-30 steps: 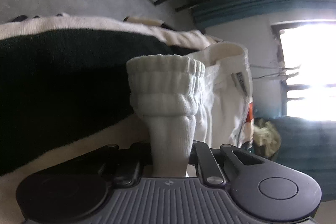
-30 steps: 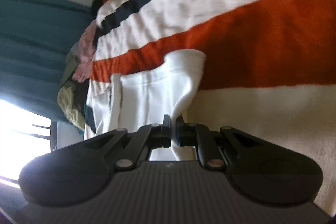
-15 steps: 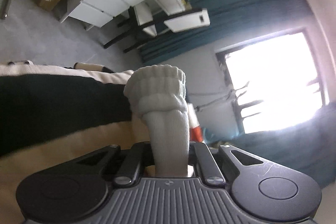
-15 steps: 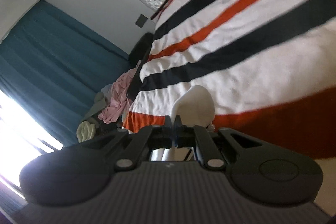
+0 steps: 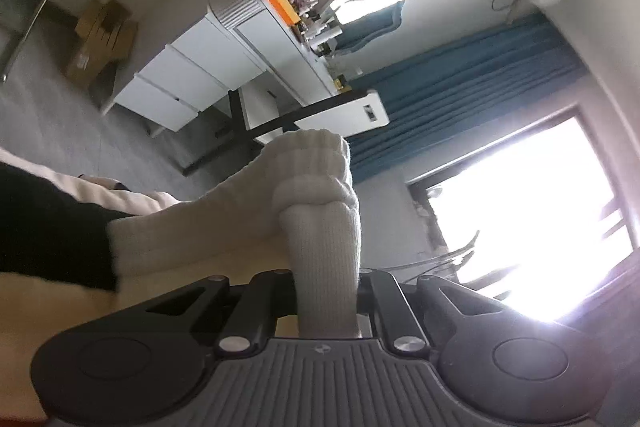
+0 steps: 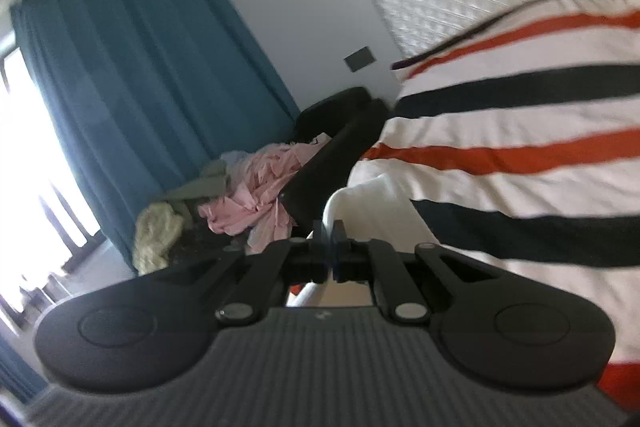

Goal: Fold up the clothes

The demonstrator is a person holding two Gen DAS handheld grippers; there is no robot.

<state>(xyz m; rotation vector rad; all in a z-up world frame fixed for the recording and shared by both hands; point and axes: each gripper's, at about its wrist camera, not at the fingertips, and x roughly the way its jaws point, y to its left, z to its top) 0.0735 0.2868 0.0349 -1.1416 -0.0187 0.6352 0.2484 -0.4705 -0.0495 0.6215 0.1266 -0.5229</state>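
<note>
A white garment with a thick ribbed waistband (image 5: 316,195) is bunched between the fingers of my left gripper (image 5: 326,291), which is shut on it; more of the cloth trails left over the bed. In the right wrist view my right gripper (image 6: 329,251) is shut on a thin white edge of the same garment (image 6: 372,199), which rises just past the fingertips. The striped blanket (image 6: 520,131) of the bed lies behind it, in white, orange and black bands.
A white desk with drawers (image 5: 224,59), a black-framed chair (image 5: 280,123), cardboard boxes (image 5: 100,39), blue curtains (image 5: 460,87) and a bright window (image 5: 532,219) show past the left gripper. A heap of pink and yellow clothes (image 6: 248,195) lies by the curtain (image 6: 140,67).
Both grippers have lifted with the white garment still held; the views tilted from the blanket up toward the room, curtains and window.
</note>
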